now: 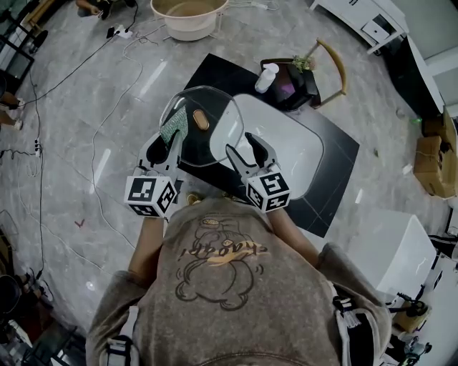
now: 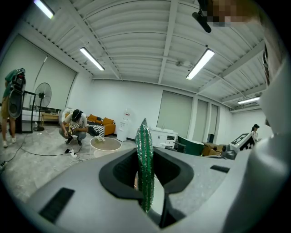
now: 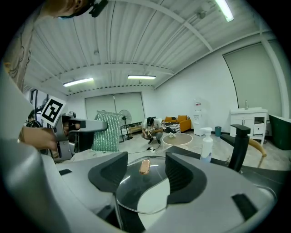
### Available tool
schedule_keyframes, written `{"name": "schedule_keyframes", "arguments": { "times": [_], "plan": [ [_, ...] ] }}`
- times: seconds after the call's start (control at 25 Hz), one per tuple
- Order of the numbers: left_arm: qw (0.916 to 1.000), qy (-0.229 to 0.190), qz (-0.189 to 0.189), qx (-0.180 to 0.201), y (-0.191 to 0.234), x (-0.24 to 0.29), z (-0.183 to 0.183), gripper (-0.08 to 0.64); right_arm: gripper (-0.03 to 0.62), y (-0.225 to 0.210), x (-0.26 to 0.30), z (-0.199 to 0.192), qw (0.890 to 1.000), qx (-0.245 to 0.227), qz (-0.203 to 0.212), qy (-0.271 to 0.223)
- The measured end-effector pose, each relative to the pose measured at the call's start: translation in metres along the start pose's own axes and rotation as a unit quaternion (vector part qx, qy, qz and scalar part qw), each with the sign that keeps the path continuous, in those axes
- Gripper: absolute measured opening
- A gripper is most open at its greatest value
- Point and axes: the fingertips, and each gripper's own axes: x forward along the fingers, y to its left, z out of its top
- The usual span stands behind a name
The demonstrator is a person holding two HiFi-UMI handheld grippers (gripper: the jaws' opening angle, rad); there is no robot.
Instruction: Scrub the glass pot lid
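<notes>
The clear glass pot lid (image 1: 215,143) with its wooden knob (image 1: 201,119) lies nearly flat over the left end of the white sink (image 1: 297,146). My left gripper (image 1: 166,140) is shut on a green glittery scrub sponge (image 1: 174,129), held at the lid's left rim. In the left gripper view the sponge (image 2: 145,164) stands edge-on between the jaws. My right gripper (image 1: 241,146) is at the lid's right rim with its jaws wide apart. The right gripper view shows the lid (image 3: 136,193) and knob (image 3: 144,166) between the spread fingers, which do not press on it.
A white spray bottle (image 1: 266,77) and a black faucet (image 3: 238,145) stand at the far side of the sink, on the black counter (image 1: 336,168). A wooden chair (image 1: 335,66) is beyond it. A beige tub (image 1: 189,16) and cables lie on the floor.
</notes>
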Motion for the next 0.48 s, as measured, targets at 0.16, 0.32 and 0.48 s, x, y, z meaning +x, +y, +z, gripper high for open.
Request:
{"name": "schedule_keyframes", "arguments": {
  "times": [0.16,0.32,0.48],
  "plan": [
    [1.0000,0.002,0.002,0.001,0.004,-0.002,0.001,0.086,0.279,0.001,0.005,0.006,1.000,0.003,0.000,-0.010],
    [1.0000,0.004,0.006,0.000,0.006,-0.003,-0.002,0.086,0.279,0.005,0.015,-0.005,1.000,0.004,0.015,0.017],
    [0.9999,0.005,0.010,-0.001,0.011,-0.007,-0.004,0.086,0.279,0.012,0.035,-0.016,0.998,-0.001,0.035,0.047]
  ]
}}
